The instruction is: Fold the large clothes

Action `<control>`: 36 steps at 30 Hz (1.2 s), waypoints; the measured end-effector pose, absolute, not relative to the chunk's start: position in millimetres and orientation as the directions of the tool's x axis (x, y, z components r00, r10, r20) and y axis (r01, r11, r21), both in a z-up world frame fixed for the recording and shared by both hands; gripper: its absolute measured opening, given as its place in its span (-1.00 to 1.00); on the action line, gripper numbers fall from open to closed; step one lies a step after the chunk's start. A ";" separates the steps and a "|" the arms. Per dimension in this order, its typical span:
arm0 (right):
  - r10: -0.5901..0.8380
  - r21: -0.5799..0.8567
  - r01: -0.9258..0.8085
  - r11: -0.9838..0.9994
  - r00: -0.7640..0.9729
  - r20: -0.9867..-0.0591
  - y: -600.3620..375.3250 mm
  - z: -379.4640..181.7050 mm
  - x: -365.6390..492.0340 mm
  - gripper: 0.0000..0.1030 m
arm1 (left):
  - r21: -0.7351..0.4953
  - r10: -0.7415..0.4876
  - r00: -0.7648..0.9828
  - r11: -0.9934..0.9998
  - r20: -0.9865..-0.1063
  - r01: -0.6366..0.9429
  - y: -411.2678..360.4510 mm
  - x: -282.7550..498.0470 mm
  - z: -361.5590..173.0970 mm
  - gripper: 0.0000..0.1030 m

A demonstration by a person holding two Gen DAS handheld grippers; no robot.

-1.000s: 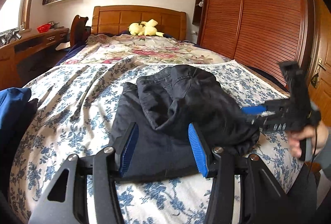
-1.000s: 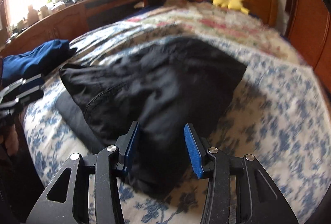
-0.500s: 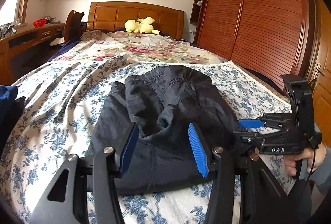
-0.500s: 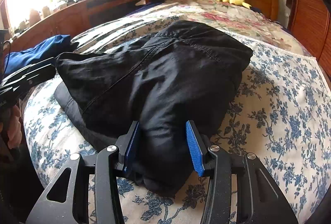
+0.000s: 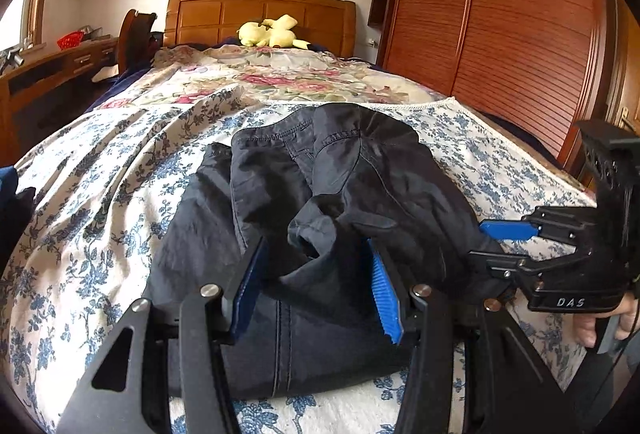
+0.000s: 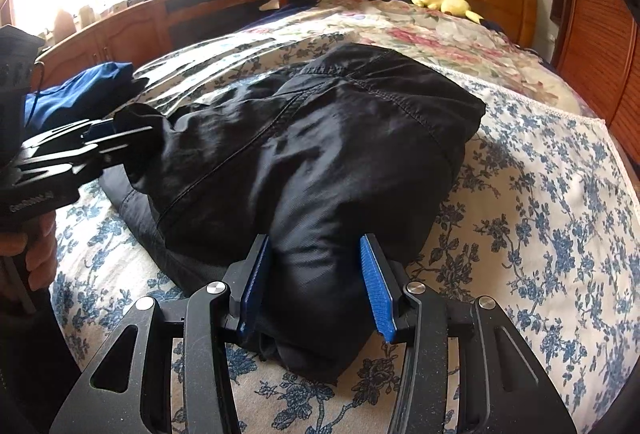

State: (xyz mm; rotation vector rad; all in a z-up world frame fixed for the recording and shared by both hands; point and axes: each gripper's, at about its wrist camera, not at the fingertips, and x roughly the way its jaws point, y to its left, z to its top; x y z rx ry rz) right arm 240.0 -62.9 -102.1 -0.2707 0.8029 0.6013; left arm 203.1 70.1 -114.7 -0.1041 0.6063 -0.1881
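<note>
A: Garment check. The black, thin woven trousers [image 5: 320,234] lay folded in a loose heap on the blue-flowered white bedspread [image 5: 100,193]. They looked light, limp and slightly slick; I judged they would sag and slide unless taken through several layers at a folded edge.

B: Jaws?

A: The left gripper [image 5: 316,286] had a bunched fold between its blue pads, the jaws half apart and having just been closing a little; a firm pinch could not be confirmed. The right gripper [image 6: 316,286] straddled the thick near corner of the heap, pads against the cloth on both sides, apparently pinching it.

B: Change against the earlier frames?

A: The left gripper came closer, cloth now between its jaws. Beyond, the yellow plush toy [image 5: 272,33] stayed put.
</note>
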 end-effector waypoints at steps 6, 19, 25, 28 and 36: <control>0.389 -0.013 -0.585 0.811 0.556 -0.734 -60.4 -95.0 240.2 -0.05 | -0.180 -0.260 0.800 0.965 -0.541 0.192 76.5 199.5 -111.1 -0.89; 0.489 0.019 -0.662 0.749 0.534 -0.690 -13.8 -62.7 234.8 -0.06 | -0.189 -0.113 0.856 0.982 -0.504 0.018 165.2 164.6 -100.2 -0.91; 0.523 0.022 -0.716 0.698 0.489 -0.698 18.8 -72.7 227.4 -0.17 | -0.162 -0.101 0.820 0.987 -0.563 0.010 172.4 160.4 -120.7 -0.91; 0.494 0.014 -0.718 0.696 0.464 -0.735 23.4 -92.7 232.0 -0.17 | -0.147 -0.106 0.803 0.989 -0.587 0.023 167.0 159.5 -126.4 -0.91; 0.451 -0.034 -0.730 0.682 0.457 -0.767 27.8 -118.7 230.2 -0.17 | -0.133 -0.090 0.806 0.991 -0.585 0.015 164.9 157.4 -126.2 -0.88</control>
